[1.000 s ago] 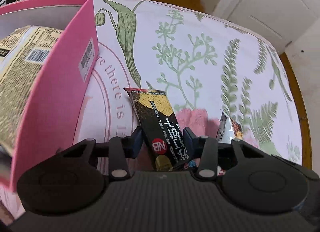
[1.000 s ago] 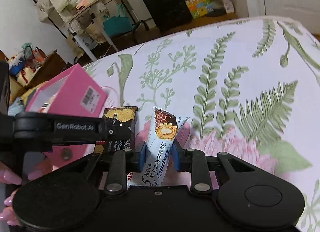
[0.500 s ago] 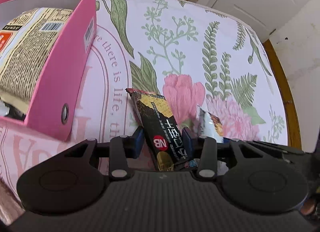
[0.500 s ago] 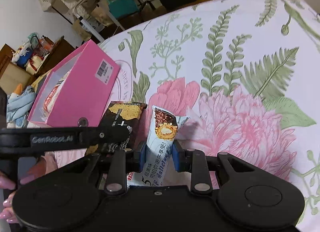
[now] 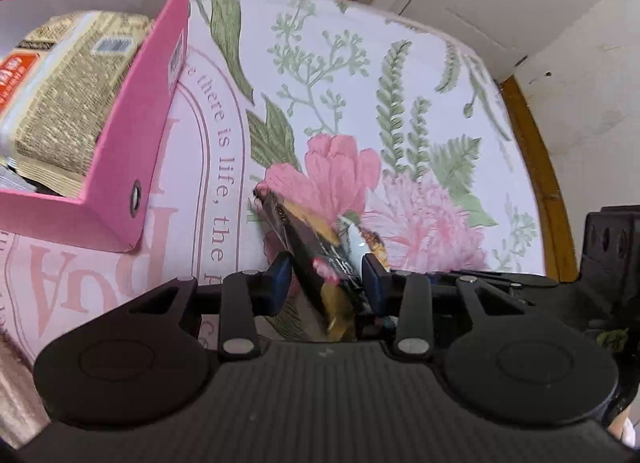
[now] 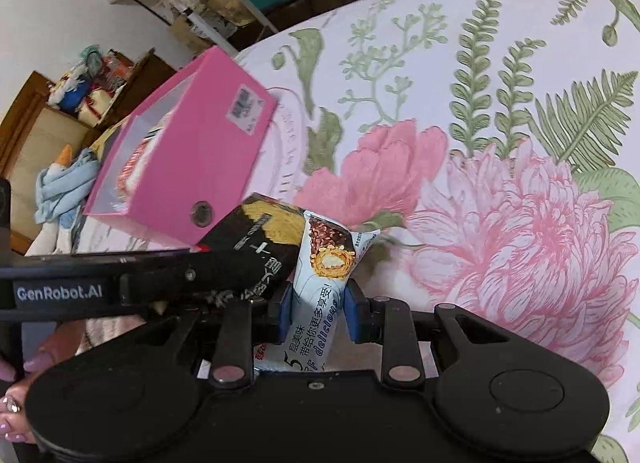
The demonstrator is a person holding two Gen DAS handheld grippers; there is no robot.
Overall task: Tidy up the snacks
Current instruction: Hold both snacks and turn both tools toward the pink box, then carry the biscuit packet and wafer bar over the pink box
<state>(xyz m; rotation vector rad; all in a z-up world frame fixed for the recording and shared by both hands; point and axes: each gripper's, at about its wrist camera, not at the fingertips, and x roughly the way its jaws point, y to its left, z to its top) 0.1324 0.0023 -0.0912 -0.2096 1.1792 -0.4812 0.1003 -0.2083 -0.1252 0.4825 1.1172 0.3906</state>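
My left gripper (image 5: 326, 283) holds a black snack packet (image 5: 304, 239) above the floral tablecloth, and its jaws are closing on it. The packet sits tilted and twisted between the pads. In the right wrist view the same black packet (image 6: 260, 247) hangs just left of my right gripper (image 6: 318, 303). That gripper is shut on a light blue chocolate snack bar (image 6: 324, 263), which stands upright. The bar's tip (image 5: 360, 241) shows beside the black packet in the left wrist view. An open pink box (image 5: 132, 135) (image 6: 200, 159) lies to the left with a large tan snack bag (image 5: 68, 103) inside.
The floral tablecloth (image 5: 360, 83) covers a round table with a wooden rim (image 5: 536, 167) at the right. A hand with painted nails (image 6: 24, 383) grips the left tool. Shelves, bags and a blue cloth (image 6: 64, 183) stand beyond the table's far left edge.
Both grippers have lifted and drawn back with their snacks, so more of the tablecloth shows. The black packet has twisted sideways between the left jaws, which stand narrower. The pink box looks farther away.
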